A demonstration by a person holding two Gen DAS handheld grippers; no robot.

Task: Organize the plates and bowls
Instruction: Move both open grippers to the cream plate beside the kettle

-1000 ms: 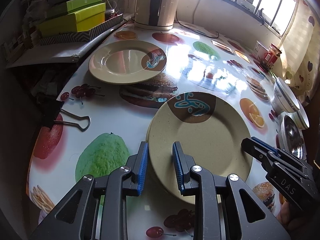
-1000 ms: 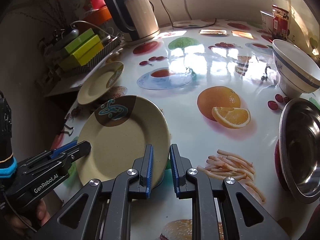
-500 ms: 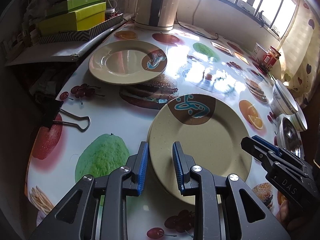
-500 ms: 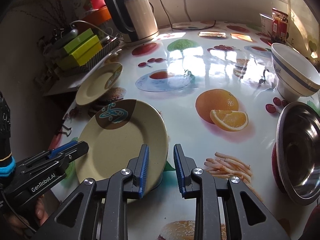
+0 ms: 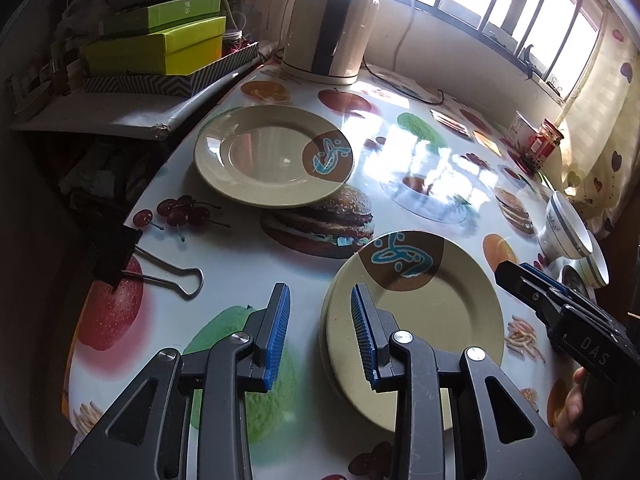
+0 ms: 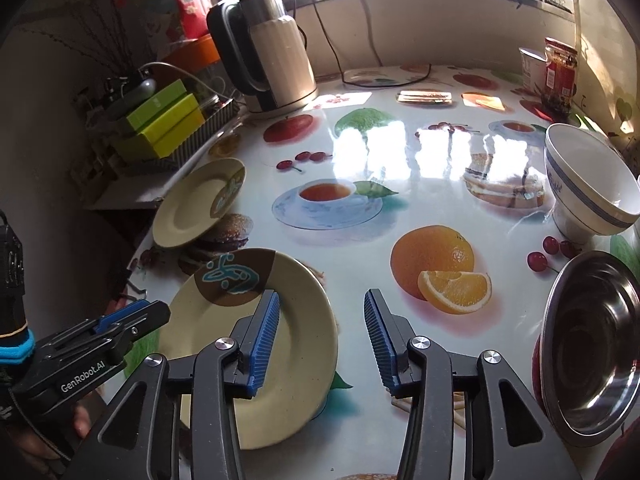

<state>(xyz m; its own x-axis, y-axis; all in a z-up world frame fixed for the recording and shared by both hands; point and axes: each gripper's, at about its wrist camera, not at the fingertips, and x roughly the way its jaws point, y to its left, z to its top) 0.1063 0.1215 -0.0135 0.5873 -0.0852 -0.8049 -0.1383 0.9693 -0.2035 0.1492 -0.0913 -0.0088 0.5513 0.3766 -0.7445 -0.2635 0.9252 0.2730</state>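
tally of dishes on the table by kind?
Cream plates: 3, one alone near the boxes and a near stack that looks like two
White bowls with a blue band: 2
Steel bowls: 1
Total: 6

On the surface [image 5: 248, 252], a stack of plates [image 5: 432, 320] lies nearest. A single plate [image 5: 272, 156] lies farther back and to the left, well apart. A binder clip [image 5: 160, 276] sits at the surface's left edge. The kettle [image 5: 332, 28] stands at the back, with boxes [image 5: 160, 44] piled on a shelf to its left. On the right, two bowls [image 5: 572, 232] stand nested (one behind the other), a metal bowl [image 6: 596, 344] nearer, and a jar [image 6: 560, 68] by the far wall.
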